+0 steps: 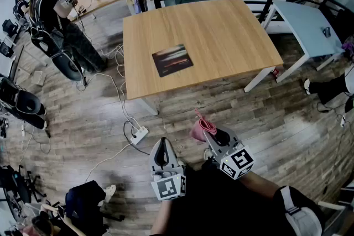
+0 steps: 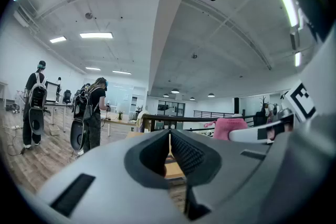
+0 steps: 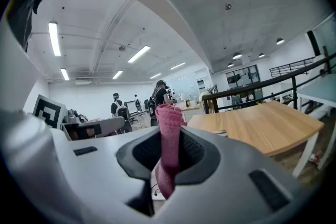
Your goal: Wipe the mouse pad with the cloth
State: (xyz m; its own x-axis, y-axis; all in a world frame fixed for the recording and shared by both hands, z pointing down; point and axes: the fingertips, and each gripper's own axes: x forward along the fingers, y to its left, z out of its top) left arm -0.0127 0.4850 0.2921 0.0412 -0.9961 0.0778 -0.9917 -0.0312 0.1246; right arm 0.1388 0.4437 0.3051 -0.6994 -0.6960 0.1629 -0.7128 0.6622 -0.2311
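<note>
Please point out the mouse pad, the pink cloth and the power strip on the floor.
mouse pad (image 1: pixel 172 60), head view, centre of its dark top.
pink cloth (image 3: pixel 169 126), right gripper view, its upright folded part.
power strip (image 1: pixel 139 134), head view, middle of its white body.

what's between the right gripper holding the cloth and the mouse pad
In the head view, only wooden floor and then a bare near strip of the table separate the right gripper and its cloth from the mouse pad.

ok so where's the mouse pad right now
In the head view the mouse pad lies flat on the wooden table, toward its left near edge, up and left of the pink cloth and well apart from it.
</note>
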